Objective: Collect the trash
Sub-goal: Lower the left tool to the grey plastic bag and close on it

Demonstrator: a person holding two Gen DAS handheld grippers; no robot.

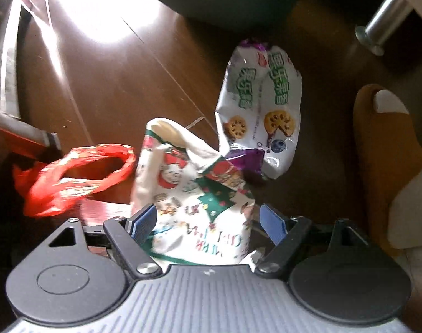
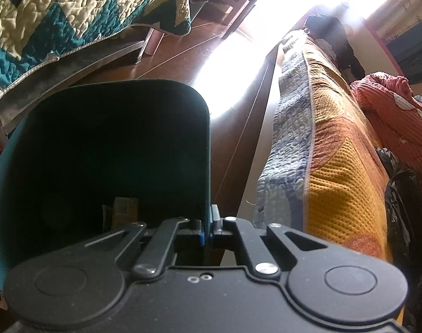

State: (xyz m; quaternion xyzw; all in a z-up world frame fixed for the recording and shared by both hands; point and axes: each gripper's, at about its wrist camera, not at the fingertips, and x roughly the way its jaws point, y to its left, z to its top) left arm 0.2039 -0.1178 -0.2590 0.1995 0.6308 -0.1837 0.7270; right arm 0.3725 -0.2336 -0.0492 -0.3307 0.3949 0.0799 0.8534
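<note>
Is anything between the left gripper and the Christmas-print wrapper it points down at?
Nothing visible. The left gripper stands open with the Christmas-print wrapper already between its fingers. The biscuit wrapper lies beyond it and the red plastic bag to one side.

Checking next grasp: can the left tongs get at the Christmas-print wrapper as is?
Probably yes. The left tongs stand open right above the Christmas-print wrapper, one pad on each side, nothing between. The biscuit wrapper overlaps its far end and might come along.

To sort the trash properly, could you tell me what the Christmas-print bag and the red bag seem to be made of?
Christmas-print bag: probably glossy printed plastic film or coated paper; it holds stiff creases. Red bag: apparently thin translucent plastic; limp and crumpled with a looped handle.
</note>
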